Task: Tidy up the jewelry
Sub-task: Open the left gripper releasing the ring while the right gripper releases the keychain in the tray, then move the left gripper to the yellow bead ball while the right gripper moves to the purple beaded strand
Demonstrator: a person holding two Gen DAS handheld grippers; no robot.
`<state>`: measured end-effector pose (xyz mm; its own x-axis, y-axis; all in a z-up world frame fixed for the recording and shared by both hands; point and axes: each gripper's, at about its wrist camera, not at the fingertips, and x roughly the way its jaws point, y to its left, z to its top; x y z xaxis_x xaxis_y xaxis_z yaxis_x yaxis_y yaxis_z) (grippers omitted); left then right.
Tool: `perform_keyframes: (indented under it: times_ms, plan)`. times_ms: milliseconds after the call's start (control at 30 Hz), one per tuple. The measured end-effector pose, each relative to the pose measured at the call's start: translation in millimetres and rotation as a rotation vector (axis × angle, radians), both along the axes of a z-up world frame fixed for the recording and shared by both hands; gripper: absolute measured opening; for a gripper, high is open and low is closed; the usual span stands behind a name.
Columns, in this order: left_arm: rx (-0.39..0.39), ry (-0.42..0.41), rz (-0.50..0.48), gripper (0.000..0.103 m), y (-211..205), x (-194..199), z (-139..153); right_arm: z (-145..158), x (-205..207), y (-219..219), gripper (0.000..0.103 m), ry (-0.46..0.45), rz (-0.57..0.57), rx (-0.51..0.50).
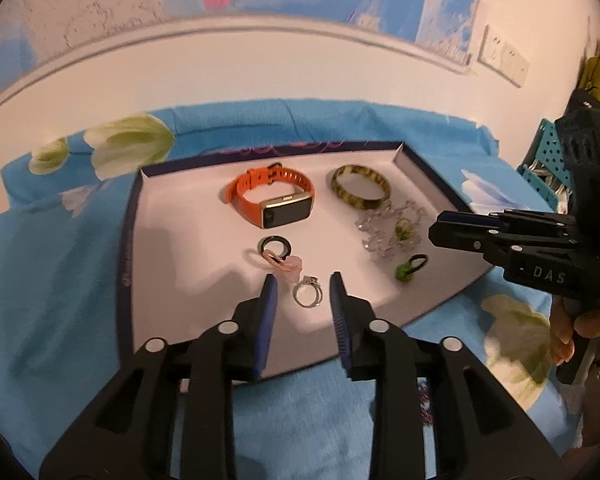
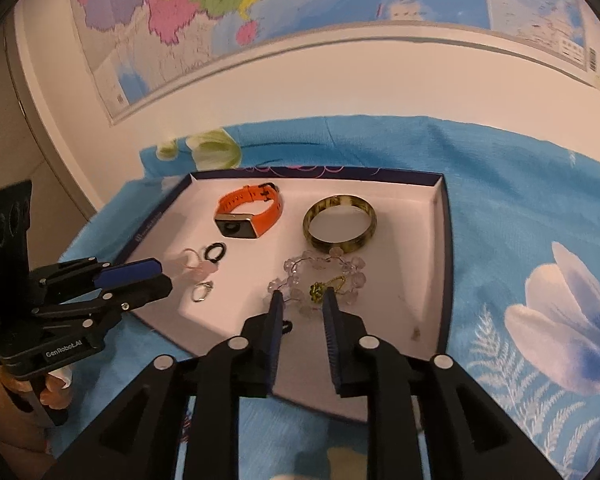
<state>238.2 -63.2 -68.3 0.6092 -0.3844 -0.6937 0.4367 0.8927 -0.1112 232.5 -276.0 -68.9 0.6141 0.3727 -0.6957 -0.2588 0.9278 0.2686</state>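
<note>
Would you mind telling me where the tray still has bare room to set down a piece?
Free: the tray floor's left part, beside the orange watch and black ring. Crowded: around the crystal bracelet under the bangle, and the silver ring between the left gripper fingers.

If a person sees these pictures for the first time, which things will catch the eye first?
The orange smartwatch probably comes first, lying at the back of the white tray, with the mottled green bangle to its right. Next, the open left gripper with a silver ring between its fingertips, on the tray's near part. Behind all, a colourful map covers the wall.
</note>
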Motion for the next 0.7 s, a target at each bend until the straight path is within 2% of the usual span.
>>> perform_keyframes:
  times_ms: [133,300,500,700]
  plan:
    - [-0.018,-0.042,-0.026,0.032,7,-21,13,10,-23,-5,0.024,-0.024,0.020,0.040]
    - [-0.039,-0.060,-0.066,0.033,11,-48,19,11,-55,4,0.025,-0.024,0.089,0.038]
    - [-0.025,-0.032,-0.114,0.033,5,-69,5,-10,-76,25,0.031,0.040,0.174,0.011]
    - [-0.017,0.010,-0.113,0.033,5,-75,-10,-23,-75,34,0.033,0.079,0.186,0.015]
